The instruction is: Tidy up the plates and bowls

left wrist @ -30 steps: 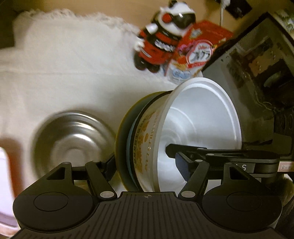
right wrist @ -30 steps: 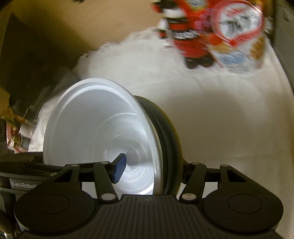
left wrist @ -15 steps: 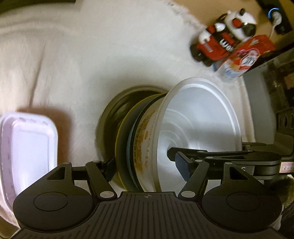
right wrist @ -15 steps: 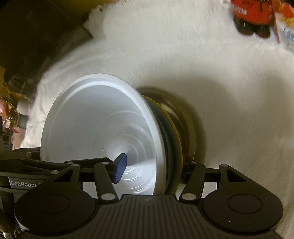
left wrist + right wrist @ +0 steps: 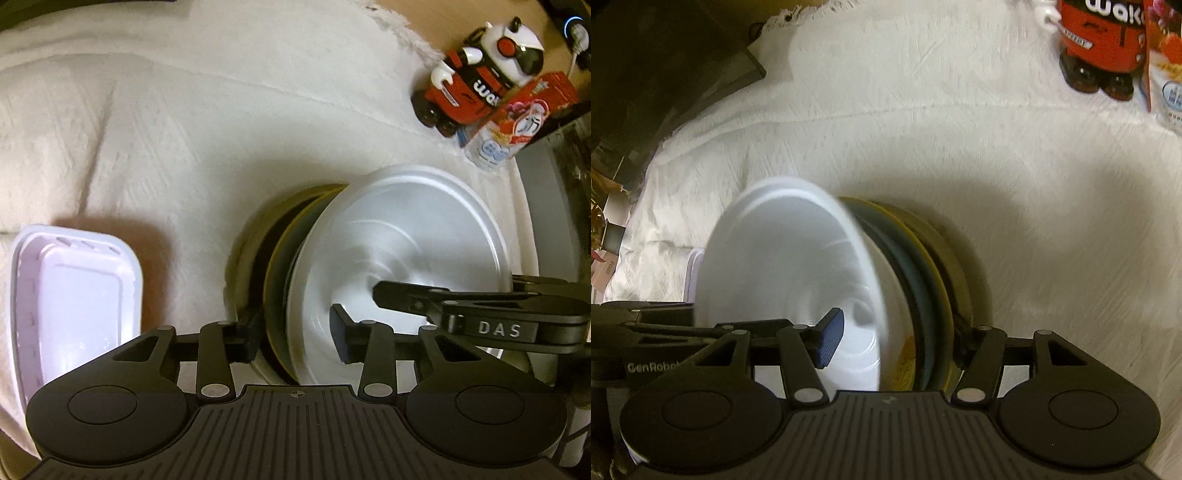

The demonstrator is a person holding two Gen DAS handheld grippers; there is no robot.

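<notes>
A stack of nested dishes fills both views: a white plastic bowl (image 5: 417, 236) on top, nested in a yellow-rimmed dark plate (image 5: 275, 269), with a steel bowl (image 5: 247, 236) underneath. My left gripper (image 5: 295, 332) is shut across the stack's near rim, one finger inside the white bowl, the other outside. My right gripper (image 5: 897, 343) is shut across the same stack's opposite rim; the white bowl (image 5: 783, 269) and yellow-rimmed plate (image 5: 934, 273) show there. The right gripper's arm (image 5: 480, 317) reaches into the bowl in the left wrist view.
A white cloth (image 5: 184, 122) covers the table. A pale lilac rectangular container (image 5: 70, 295) lies at the left. A red and white toy robot (image 5: 480, 81) and a snack box (image 5: 517, 122) stand far right, also in the right wrist view (image 5: 1104, 40). Dark clutter (image 5: 646, 74) lies beyond the cloth's edge.
Both grippers carried the plate and white bowl left over the cloth and down onto the steel bowl. The lilac container came into view. The toy receded to the corner.
</notes>
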